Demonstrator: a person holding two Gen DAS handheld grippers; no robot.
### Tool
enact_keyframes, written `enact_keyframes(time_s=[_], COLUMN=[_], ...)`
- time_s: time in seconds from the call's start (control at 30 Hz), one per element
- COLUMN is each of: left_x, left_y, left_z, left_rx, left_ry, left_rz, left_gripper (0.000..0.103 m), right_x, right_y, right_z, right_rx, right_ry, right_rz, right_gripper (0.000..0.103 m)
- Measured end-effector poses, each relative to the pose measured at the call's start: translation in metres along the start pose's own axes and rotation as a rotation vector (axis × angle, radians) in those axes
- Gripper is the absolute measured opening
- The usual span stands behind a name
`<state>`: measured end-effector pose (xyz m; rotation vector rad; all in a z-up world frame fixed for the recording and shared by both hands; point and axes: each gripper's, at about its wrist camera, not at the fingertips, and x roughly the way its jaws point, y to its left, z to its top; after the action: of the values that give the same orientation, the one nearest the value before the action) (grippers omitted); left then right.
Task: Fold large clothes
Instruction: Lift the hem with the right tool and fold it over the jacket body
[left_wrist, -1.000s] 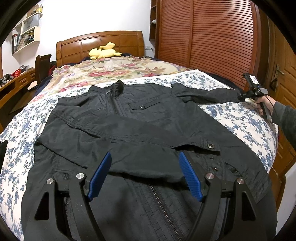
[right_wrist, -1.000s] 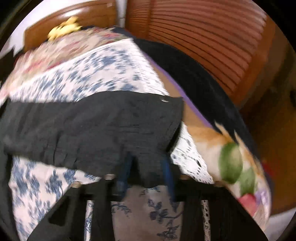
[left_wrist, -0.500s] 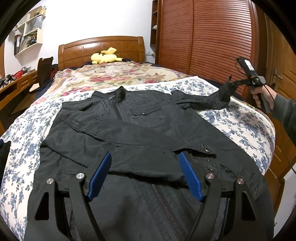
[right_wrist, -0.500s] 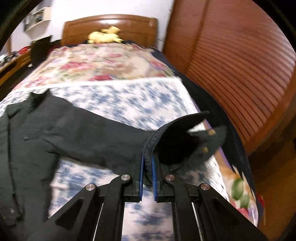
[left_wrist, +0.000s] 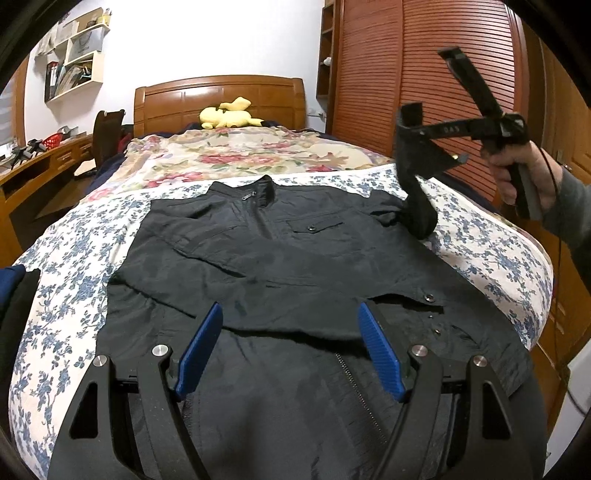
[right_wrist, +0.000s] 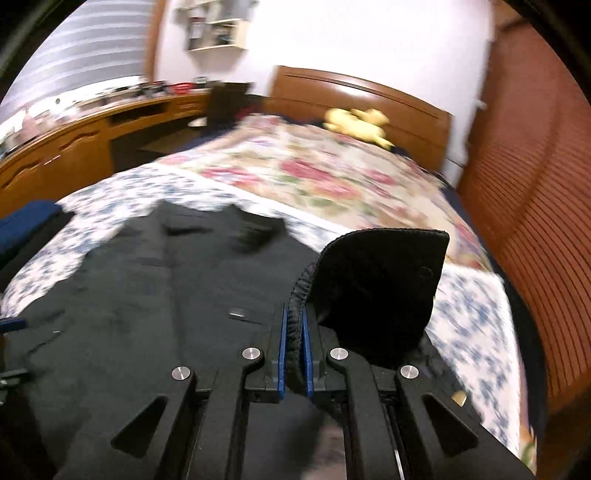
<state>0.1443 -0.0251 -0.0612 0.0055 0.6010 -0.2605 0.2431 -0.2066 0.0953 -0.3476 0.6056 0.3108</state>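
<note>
black jacket lies flat, front up, on the floral bedspread. right gripper clenched on 1 sleeve cuff, held high, likely to swing it across the chest. left gripper released, empty, hovering over the hem.

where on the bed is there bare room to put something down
Free: the rose-print cover between the jacket collar and the yellow plush toy, and the blue-flower sheet left of the jacket, short of the dark pile. Crowded: the middle, under the jacket.
</note>
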Motion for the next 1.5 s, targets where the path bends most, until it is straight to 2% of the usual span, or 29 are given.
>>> enact_keyframes(time_s=[0.17, 0.43, 0.57, 0.77, 1.0, 1.23, 1.37, 1.5], left_x=[-0.004, -0.008, -0.009, -0.01, -0.009, -0.005, -0.004, -0.001], left_y=[0.004, 0.008, 0.01, 0.01, 0.011, 0.009, 0.009, 0.005], left_z=[0.0, 0.002, 0.003, 0.003, 0.003, 0.003, 0.003, 0.002], left_rx=[-0.008, -0.019, -0.025, -0.027, -0.027, -0.023, -0.022, -0.015], left_ry=[-0.011, -0.027, -0.031, -0.035, -0.034, -0.026, -0.023, -0.015], left_rz=[0.002, 0.006, 0.009, 0.012, 0.013, 0.017, 0.015, 0.011], left_gripper=[0.076, 0.076, 0.076, 0.076, 0.076, 0.076, 0.076, 0.076], right_x=[-0.018, -0.054, -0.042, 0.003, 0.051, 0.064, 0.047, 0.024], right_y=[0.046, 0.038, 0.026, 0.017, 0.016, 0.019, 0.017, 0.017], right_z=[0.007, 0.005, -0.01, -0.044, -0.093, -0.123, -0.137, -0.145], right_rx=[-0.062, -0.075, -0.083, -0.02, 0.052, 0.104, 0.148, 0.162], right_ry=[-0.045, -0.146, -0.165, -0.054, 0.068, 0.102, 0.11, 0.096], right_rz=[0.111, 0.228, 0.234, 0.237, 0.294, 0.327, 0.301, 0.25], right_gripper=[0.007, 0.007, 0.007, 0.007, 0.007, 0.007, 0.017, 0.038])
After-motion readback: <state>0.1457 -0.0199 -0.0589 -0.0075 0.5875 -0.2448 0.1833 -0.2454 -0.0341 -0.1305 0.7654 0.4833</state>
